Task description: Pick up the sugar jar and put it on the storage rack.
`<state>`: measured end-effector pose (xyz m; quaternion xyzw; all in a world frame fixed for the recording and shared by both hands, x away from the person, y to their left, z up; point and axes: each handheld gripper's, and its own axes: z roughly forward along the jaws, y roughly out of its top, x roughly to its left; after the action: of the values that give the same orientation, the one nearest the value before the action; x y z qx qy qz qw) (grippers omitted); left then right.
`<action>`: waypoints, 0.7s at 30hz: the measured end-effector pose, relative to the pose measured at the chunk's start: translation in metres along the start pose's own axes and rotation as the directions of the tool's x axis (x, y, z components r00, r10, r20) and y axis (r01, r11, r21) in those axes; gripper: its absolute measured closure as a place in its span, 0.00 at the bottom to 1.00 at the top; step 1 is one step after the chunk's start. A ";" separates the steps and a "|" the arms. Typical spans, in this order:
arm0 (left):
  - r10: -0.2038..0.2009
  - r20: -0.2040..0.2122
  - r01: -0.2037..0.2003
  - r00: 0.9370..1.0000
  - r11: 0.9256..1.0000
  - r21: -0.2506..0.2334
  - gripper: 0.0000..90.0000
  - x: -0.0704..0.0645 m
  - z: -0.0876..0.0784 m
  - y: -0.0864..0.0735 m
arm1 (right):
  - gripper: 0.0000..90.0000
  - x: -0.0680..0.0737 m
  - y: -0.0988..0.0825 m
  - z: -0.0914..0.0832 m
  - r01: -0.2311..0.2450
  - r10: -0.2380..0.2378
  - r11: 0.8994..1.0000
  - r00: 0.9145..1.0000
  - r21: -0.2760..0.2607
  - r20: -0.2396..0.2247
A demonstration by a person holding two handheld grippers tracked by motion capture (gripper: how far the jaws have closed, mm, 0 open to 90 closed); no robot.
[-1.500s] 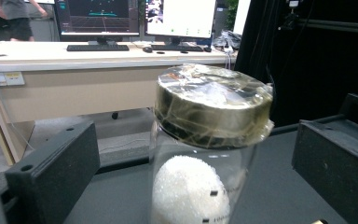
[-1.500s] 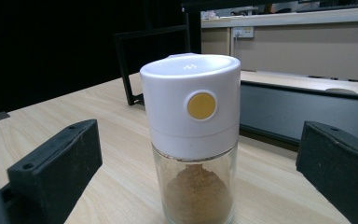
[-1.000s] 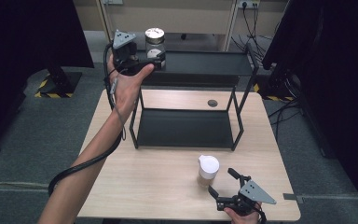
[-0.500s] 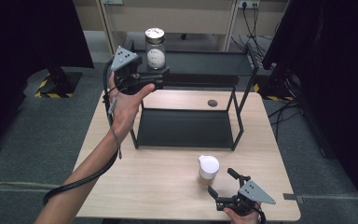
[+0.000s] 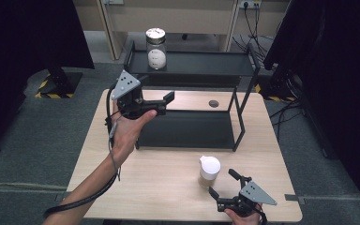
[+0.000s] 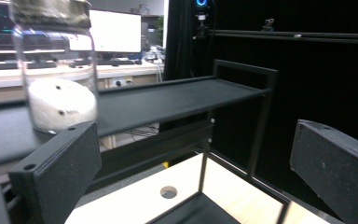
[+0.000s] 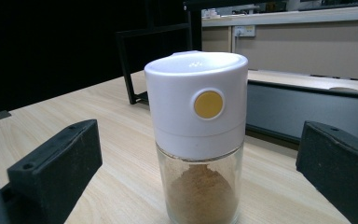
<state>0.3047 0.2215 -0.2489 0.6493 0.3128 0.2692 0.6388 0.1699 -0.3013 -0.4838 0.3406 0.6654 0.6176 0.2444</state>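
A glass jar (image 5: 156, 48) with a pale lid and a white roll inside stands at the left end of the black rack's top shelf (image 5: 201, 63). My left gripper (image 5: 165, 103) hangs open and holds nothing, below and in front of that jar, near the rack's left post. In the left gripper view the jar (image 6: 58, 70) stands above and beyond the left jaw. A spice jar (image 5: 209, 171) with a white cap and brown powder stands upright on the table's front part. My right gripper (image 5: 222, 182) is open just in front of it. The spice jar (image 7: 198, 135) stands between the jaws, untouched.
The two-tier black rack has a lower shelf (image 5: 192, 131) resting on the wooden table (image 5: 136, 187). A round cable hole (image 5: 213, 103) sits in the table behind it. Dark screens stand at both sides, and cables lie on the floor at the right.
My left gripper has drawn back from the glass jar on the top shelf, moving down and toward the person. The jar stays on the shelf. The right gripper has not moved.
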 end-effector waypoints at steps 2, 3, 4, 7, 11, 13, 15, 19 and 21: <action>0.002 0.012 -0.002 1.000 1.000 -0.001 0.01 -0.001 -0.003 -0.006 | 0.00 0.000 0.000 0.000 0.000 0.000 1.000 1.000 0.000 0.000; 0.001 0.021 -0.001 1.000 1.000 -0.001 0.01 -0.001 -0.005 -0.009 | 0.00 0.000 0.000 0.000 0.000 0.000 1.000 1.000 0.000 0.000; -0.002 0.028 0.002 1.000 1.000 -0.002 0.01 -0.001 -0.006 -0.012 | 0.00 0.000 0.000 0.000 0.000 0.000 1.000 1.000 0.000 0.001; -0.010 0.046 0.011 0.999 1.000 -0.006 0.01 -0.001 -0.011 -0.022 | 0.00 0.000 0.000 0.000 0.000 0.000 1.000 1.000 0.000 0.001; -0.016 0.070 0.016 0.997 1.000 -0.008 0.01 -0.002 -0.017 -0.034 | 0.00 0.001 0.000 0.000 0.000 0.000 1.000 1.000 0.000 0.002; -0.016 0.081 0.017 0.997 1.000 -0.011 0.01 -0.002 -0.021 -0.041 | 0.00 0.001 0.000 0.000 0.000 0.000 1.000 1.000 0.000 0.001; -0.014 0.086 0.015 0.996 1.000 -0.015 0.01 -0.003 -0.024 -0.047 | 0.00 0.001 0.000 0.000 0.003 -0.003 1.000 1.000 -0.001 0.001; -0.029 0.108 0.031 0.994 0.999 -0.018 0.01 -0.002 -0.030 -0.060 | 0.00 0.001 0.000 0.000 0.001 -0.001 1.000 1.000 0.000 0.002; -0.037 0.120 0.040 0.992 0.999 -0.019 0.01 -0.002 -0.032 -0.068 | 0.00 0.001 0.000 0.000 0.001 -0.001 1.000 1.000 -0.001 0.002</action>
<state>0.2749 0.2406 -0.3155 0.6513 0.2836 0.2209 0.6682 0.1693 -0.3003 -0.4837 0.3406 0.6652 0.6175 0.2454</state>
